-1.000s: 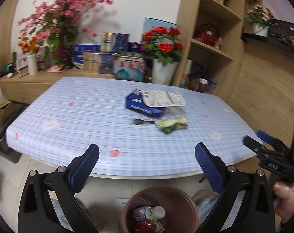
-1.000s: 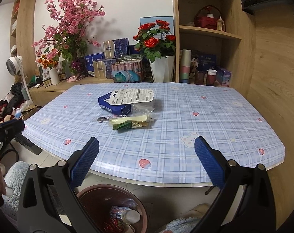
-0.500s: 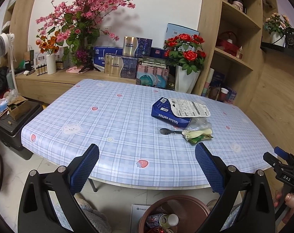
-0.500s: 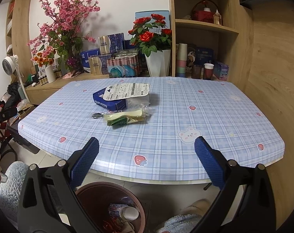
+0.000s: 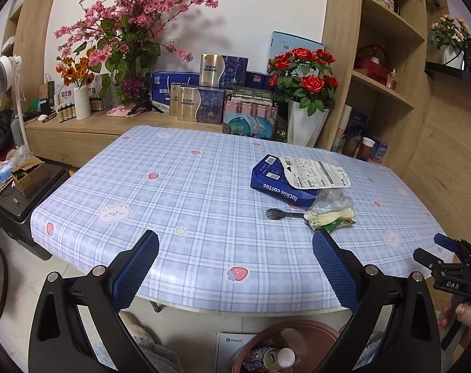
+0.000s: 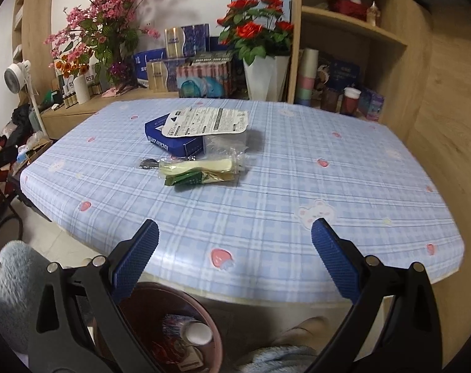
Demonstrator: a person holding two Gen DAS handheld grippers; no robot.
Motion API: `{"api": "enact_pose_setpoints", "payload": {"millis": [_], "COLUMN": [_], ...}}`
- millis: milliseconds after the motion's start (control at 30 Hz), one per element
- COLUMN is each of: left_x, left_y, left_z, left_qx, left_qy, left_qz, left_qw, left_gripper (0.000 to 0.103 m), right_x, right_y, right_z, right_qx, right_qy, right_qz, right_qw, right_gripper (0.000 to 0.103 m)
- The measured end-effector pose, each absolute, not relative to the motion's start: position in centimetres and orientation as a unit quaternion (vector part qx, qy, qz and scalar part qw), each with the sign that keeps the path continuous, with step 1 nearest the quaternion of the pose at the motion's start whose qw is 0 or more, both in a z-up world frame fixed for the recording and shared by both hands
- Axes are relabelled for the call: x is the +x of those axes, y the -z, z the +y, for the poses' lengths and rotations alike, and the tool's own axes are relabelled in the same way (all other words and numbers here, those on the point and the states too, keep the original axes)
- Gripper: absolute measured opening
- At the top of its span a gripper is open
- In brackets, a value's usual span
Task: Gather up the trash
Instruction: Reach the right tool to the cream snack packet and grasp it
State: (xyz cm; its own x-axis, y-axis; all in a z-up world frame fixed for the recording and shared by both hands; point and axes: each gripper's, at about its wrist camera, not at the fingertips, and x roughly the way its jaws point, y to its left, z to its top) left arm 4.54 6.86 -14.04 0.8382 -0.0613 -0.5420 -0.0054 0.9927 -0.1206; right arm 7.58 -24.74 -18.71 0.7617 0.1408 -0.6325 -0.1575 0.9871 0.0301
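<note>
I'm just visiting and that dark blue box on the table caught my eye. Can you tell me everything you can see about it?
The dark blue box looks like cardboard, flat and rectangular, with white lettering reading "luckin coffee" on its side and small white labels on top. It lies flat on the checked tablecloth, apparently closed. A white printed packaging card rests on it, overhanging one edge. Crumpled clear plastic sits against it, and a dark spork lies just in front. Neither pair of tongs touches it.

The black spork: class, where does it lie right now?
In the left wrist view, the spork lies on the table, right of centre, just before the blue box.
</note>
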Motion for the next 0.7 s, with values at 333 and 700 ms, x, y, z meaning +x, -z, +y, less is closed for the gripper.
{"api": "enact_pose_setpoints", "payload": {"millis": [333,700], "left_x": [9.2,12.3], "left_y": [15.9,17.6], "left_z": [8.3,8.2], "left_qx": [-0.070,-0.073], "left_qy": [0.007,0.013], "left_qz": [0.297,0.313], "left_qw": [0.952,0.947], "left_gripper": [0.097,0.097], "right_x": [18.0,26.4], "right_y": [20.8,25.1], "right_z": [-20.8,-19.0], "right_qx": [0.057,0.047], "right_qy": [-0.059,-0.015], "right_qz": [0.373,0.447], "right_qw": [0.924,0.893], "right_gripper": [0.097,0.097]}}
